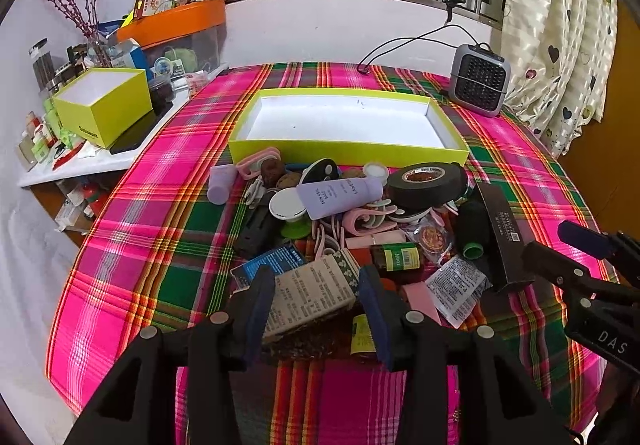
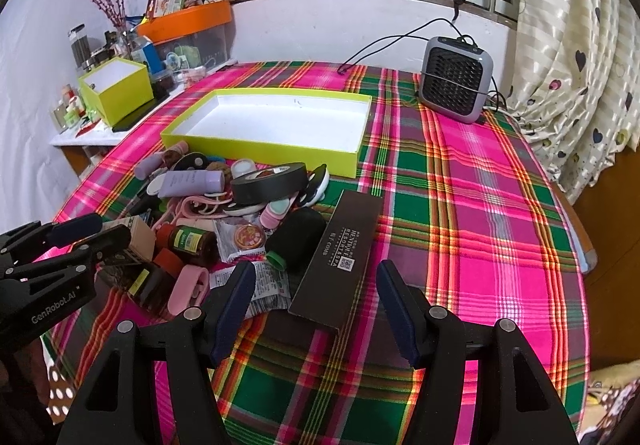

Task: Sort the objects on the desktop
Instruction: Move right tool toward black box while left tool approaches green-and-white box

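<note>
A pile of small objects lies on the plaid tablecloth in front of an empty yellow-green tray (image 1: 348,153) (image 2: 260,147). The pile holds a lilac tube (image 1: 340,197) (image 2: 192,181), a black tape roll (image 1: 428,183) (image 2: 272,181), a long brown box (image 1: 502,237) (image 2: 340,249) and a small beige printed box (image 1: 310,295) (image 2: 138,237). My left gripper (image 1: 318,309) (image 2: 90,235) is open, its fingers on either side of the beige box. My right gripper (image 2: 316,301) is open just above the near end of the brown box; it also shows in the left wrist view (image 1: 560,245).
A grey fan heater (image 1: 480,79) (image 2: 456,79) with a black cable stands at the table's back right. A side shelf on the left carries a yellow-green box (image 1: 106,105) (image 2: 116,89), an orange-lidded bin (image 1: 176,23) and bottles. A curtain (image 2: 572,45) hangs on the right.
</note>
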`<action>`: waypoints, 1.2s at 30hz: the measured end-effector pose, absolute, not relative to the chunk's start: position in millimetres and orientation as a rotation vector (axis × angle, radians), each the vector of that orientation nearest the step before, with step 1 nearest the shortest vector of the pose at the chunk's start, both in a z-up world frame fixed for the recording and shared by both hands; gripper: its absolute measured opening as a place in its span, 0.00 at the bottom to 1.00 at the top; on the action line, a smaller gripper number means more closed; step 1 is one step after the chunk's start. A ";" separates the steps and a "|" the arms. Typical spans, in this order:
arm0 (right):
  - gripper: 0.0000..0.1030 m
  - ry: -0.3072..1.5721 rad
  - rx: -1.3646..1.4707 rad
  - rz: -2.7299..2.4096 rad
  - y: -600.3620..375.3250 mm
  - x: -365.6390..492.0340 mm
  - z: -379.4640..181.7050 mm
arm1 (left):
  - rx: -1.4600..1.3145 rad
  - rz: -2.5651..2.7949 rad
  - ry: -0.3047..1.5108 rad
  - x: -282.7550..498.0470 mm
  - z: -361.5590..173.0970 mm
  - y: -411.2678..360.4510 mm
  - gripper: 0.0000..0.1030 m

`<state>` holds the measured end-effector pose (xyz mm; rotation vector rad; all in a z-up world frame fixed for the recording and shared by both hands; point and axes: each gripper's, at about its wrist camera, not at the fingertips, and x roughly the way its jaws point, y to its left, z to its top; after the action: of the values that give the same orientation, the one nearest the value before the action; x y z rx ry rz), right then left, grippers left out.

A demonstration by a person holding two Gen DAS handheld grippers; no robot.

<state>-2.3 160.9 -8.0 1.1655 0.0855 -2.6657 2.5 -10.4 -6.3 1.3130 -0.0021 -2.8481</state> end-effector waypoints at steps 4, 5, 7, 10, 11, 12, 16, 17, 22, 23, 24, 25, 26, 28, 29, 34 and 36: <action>0.63 0.078 1.155 -2.665 161.0 -3.3 -7.0 | 1.310 -2.861 0.006 1.0 -6.4 -12.2 0.47; 0.63 0.076 1.153 -2.664 161.0 -3.8 -6.9 | 1.314 -2.867 0.012 0.4 -6.6 -12.8 0.49; 0.63 0.069 1.148 -2.662 161.1 -4.5 -6.6 | 1.315 -2.867 0.017 -0.3 -6.8 -13.8 0.49; 0.63 0.059 1.134 -2.651 160.8 -5.6 -5.8 | 1.319 -2.877 0.020 -1.9 -7.1 -15.2 0.50; 0.63 0.058 1.129 -2.647 160.5 -5.8 -5.7 | 1.326 -2.888 0.034 -2.7 -7.2 -16.3 0.54; 0.63 0.060 1.125 -2.645 159.9 -5.9 -5.5 | 1.329 -2.891 0.039 -3.3 -7.5 -16.4 0.56; 0.63 0.053 1.114 -2.638 158.0 -8.0 -5.1 | 1.332 -2.904 0.062 -5.2 -8.5 -19.1 0.57; 0.63 0.053 1.113 -2.639 157.6 -8.6 -5.0 | 1.333 -2.909 0.069 -5.8 -8.6 -20.3 0.57; 0.63 0.057 1.112 -2.644 156.2 -11.5 -4.9 | 1.341 -2.918 0.083 -10.2 -9.4 -23.8 0.58; 0.63 0.058 1.113 -2.647 156.1 -12.1 -4.7 | 1.347 -2.922 0.087 -11.2 -10.1 -24.4 0.58; 0.63 0.057 1.112 -2.650 156.1 -12.8 -4.5 | 1.348 -2.920 0.089 -11.8 -10.5 -25.2 0.58; 0.63 0.055 1.113 -2.653 156.1 -13.7 -4.2 | 1.350 -2.917 0.091 -12.7 -11.0 -26.2 0.58; 0.63 0.054 1.115 -2.656 156.0 -14.5 -4.3 | 1.352 -2.916 0.094 -13.1 -11.6 -27.1 0.58; 0.63 0.051 1.118 -2.660 155.9 -15.9 -4.7 | 1.358 -2.914 0.097 -14.7 -12.9 -28.9 0.58; 0.63 0.049 1.120 -2.662 155.9 -16.8 -5.0 | 1.361 -2.912 0.102 -15.3 -13.6 -30.2 0.58; 0.63 0.042 1.131 -2.672 156.0 -20.4 -7.2 | 1.362 -2.900 0.113 -17.2 -15.3 -35.7 0.58; 0.63 0.044 1.137 -2.676 156.2 -21.9 -8.7 | 1.365 -2.906 0.132 -17.7 -15.2 -37.4 0.58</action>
<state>-21.9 156.2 -8.7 1.1371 0.0442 -2.6758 -17.7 -37.4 -15.2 1.3653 0.1320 -2.9064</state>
